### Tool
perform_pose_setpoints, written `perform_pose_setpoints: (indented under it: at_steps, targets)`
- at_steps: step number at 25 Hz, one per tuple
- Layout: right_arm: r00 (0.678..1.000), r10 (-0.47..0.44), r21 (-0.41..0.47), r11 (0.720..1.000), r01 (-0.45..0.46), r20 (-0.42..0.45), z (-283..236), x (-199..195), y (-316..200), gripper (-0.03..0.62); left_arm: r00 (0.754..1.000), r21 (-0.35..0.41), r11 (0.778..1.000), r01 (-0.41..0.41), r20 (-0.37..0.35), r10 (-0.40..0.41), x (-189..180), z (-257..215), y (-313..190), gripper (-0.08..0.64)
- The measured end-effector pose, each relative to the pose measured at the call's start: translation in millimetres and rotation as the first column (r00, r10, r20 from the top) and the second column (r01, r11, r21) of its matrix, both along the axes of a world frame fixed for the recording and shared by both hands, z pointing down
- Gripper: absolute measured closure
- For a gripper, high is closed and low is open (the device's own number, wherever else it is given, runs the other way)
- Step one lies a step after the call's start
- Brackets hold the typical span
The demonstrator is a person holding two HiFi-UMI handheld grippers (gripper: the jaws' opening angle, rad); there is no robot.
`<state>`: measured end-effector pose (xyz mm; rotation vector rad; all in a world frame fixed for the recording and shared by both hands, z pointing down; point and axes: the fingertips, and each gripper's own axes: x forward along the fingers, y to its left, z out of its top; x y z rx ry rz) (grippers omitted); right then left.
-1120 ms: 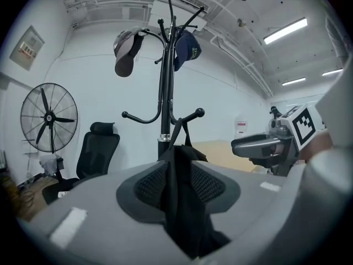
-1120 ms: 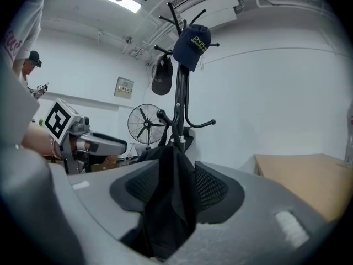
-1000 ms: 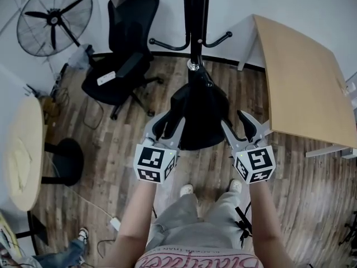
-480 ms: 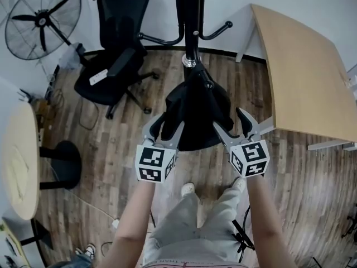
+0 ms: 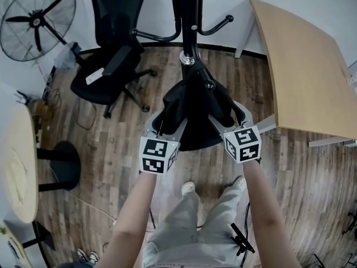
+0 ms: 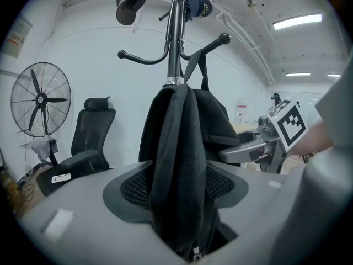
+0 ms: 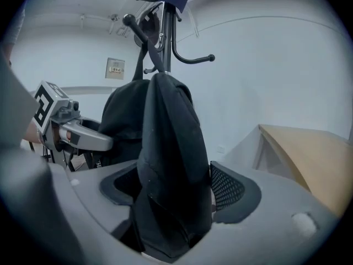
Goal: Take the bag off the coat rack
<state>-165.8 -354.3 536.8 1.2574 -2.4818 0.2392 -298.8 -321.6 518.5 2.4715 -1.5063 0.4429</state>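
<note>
Both hand-held grippers are sitting further forward than a second ago, when they were hanging short of the black backpack (image 5: 195, 113). The left hand-held gripper (image 5: 167, 121) is now straddling a fold on the backpack's left side, and the right hand-held gripper (image 5: 226, 117) is straddling one on its right. Both sets of jaws are opening wide, with dark fabric running between the mesh pads but not pinched. The backpack is hanging from the coat rack (image 5: 187, 15), its strap (image 6: 194, 70) looping over a hook. The approach is probably finishing; closing on the fabric and lifting the strap clear are remaining.
</note>
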Motion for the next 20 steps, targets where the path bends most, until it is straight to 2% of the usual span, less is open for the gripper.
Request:
perform_pose_setpoints:
  at_steps: [8, 15, 16, 20]
  targets:
    - [0.999, -0.039, -0.073, 0.997, 0.036, -0.034, 38, -8, -20, 0.229, 1.000, -0.026, 1.000, -0.014, -0.004, 0.013, 3, 23, -16, 0.295]
    - [0.998, -0.049, -0.091, 0.994, 0.053, 0.044, 46, -8, -25, 0.244, 1.000, -0.064, 0.998, 0.000, -0.022, -0.001, -2, 44, -25, 0.310]
    - [0.997, -0.054, -0.091, 0.994, 0.058, 0.047, 47, -9, -24, 0.256, 1.000, -0.066, 0.998, 0.005, -0.024, -0.007, -3, 46, -26, 0.311]
    - [0.996, -0.062, -0.118, 0.991, 0.069, 0.067, 49, -10, -17, 0.379, 1.000, -0.068, 0.998, 0.016, -0.023, -0.018, -4, 48, -25, 0.376]
